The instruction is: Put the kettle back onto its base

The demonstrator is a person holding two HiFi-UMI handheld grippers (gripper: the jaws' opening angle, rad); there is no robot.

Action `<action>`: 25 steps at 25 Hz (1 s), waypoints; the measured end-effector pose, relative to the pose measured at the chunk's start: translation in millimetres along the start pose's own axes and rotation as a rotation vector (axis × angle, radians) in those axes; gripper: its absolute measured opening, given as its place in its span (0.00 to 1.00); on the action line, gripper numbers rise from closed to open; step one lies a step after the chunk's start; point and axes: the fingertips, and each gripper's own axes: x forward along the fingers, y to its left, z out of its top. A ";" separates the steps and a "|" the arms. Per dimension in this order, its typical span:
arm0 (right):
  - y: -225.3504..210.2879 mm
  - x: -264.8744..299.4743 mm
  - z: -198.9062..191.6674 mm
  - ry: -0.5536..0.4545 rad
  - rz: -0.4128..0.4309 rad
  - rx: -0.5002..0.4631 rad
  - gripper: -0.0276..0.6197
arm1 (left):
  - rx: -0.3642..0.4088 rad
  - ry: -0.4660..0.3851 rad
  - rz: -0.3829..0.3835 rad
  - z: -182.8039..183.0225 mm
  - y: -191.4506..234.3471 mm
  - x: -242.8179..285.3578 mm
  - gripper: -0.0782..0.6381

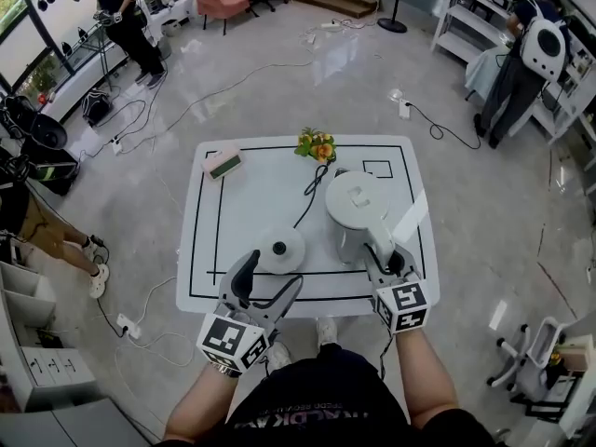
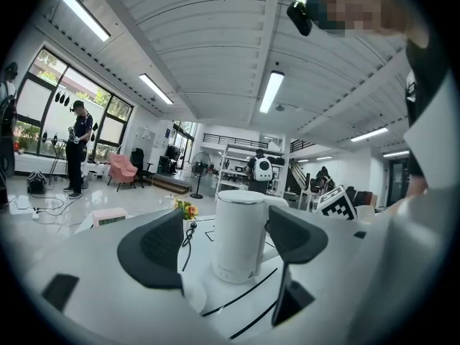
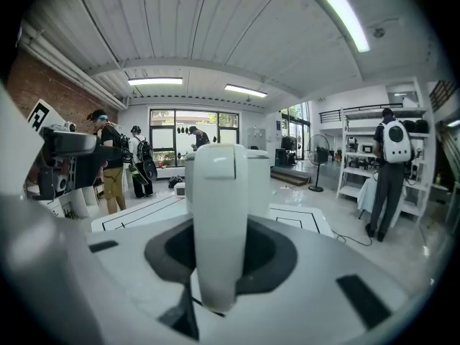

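Note:
A white kettle (image 1: pixel 356 210) stands at the table's right half, its handle (image 1: pixel 377 240) turned toward me. My right gripper (image 1: pixel 386 257) is shut on that handle; in the right gripper view the handle (image 3: pixel 219 221) fills the gap between the dark pads. Whether the kettle's bottom is clear of the table I cannot tell. The round white base (image 1: pixel 281 248) lies left of the kettle near the front edge, its black cord (image 1: pixel 312 186) running to the back. My left gripper (image 1: pixel 273 273) stands open just in front of the base, holding nothing. Between its jaws the kettle (image 2: pixel 239 236) shows farther off.
A white table (image 1: pixel 214 240) with a black rectangle drawn on it carries a small pink clock (image 1: pixel 223 163) at the back left and a bunch of flowers (image 1: pixel 317 145) at the back middle. People stand on the floor, and cables (image 1: pixel 233 82) lie there.

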 end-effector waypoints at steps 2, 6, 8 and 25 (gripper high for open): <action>8.8 5.1 9.3 -0.013 0.021 -0.005 0.20 | -0.001 -0.007 0.015 2.1 4.4 -6.0 0.61; 30.7 17.9 27.6 -0.040 0.074 -0.025 0.20 | -0.004 -0.024 0.054 4.5 15.3 -21.2 0.61; 43.0 24.3 34.3 -0.051 0.105 -0.036 0.20 | -0.008 -0.031 0.079 4.1 21.2 -29.9 0.61; 142.8 70.3 61.4 -0.085 0.327 -0.067 0.20 | -0.021 -0.050 0.249 2.9 61.7 -92.5 0.61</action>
